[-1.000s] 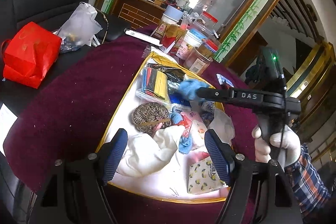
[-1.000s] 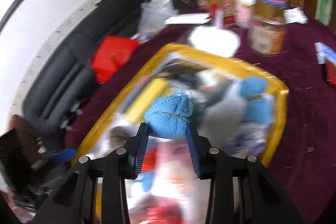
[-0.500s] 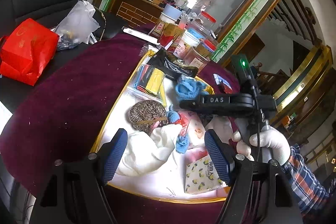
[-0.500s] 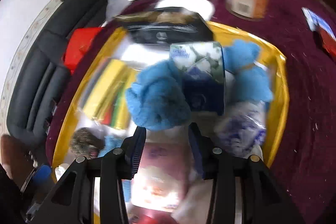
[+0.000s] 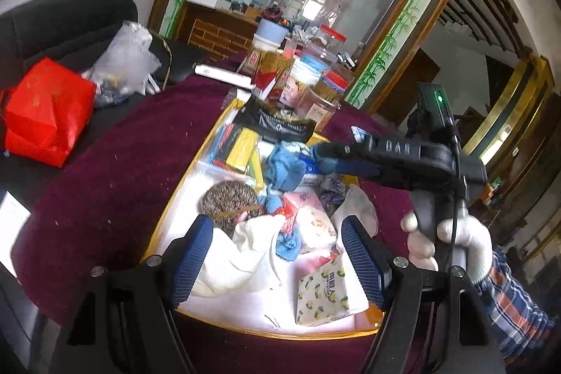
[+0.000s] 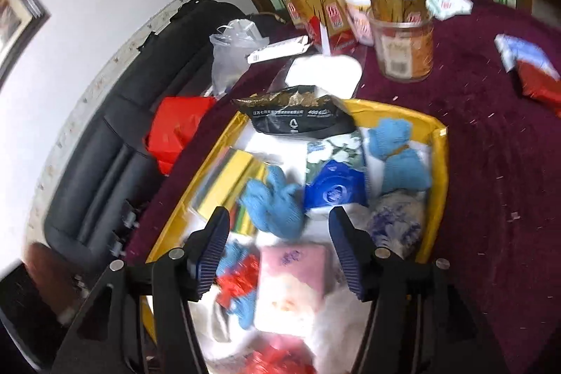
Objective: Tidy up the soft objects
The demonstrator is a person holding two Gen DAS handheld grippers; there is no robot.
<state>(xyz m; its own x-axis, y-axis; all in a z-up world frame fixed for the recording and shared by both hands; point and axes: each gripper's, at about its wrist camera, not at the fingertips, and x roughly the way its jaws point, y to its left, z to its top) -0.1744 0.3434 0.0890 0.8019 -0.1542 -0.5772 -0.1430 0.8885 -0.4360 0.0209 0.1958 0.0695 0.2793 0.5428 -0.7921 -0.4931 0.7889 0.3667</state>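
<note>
The right gripper point(image 6: 278, 246) is hanging with jaws apart and empty over the yellow-rimmed tray point(image 6: 440, 163); the blue knitted piece point(image 6: 275, 204) is lying just ahead of its fingertips, mid-tray beside the blue-and-white tissue pack point(image 6: 333, 170), so a placing step is seemingly ending; a second ago those jaws were clamped on it. The left gripper point(image 5: 277, 256) is hovering spread wide over the white cloth point(image 5: 242, 256) near the tray's near edge, as before; next is probably choosing and closing on another soft item.

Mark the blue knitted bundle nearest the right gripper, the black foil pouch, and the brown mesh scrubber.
Blue knitted bundle point(image 6: 275, 205), right wrist view, centre of knit.
Black foil pouch point(image 6: 298, 118), right wrist view, printed front.
Brown mesh scrubber point(image 5: 228, 200), left wrist view, top of dome.
</note>
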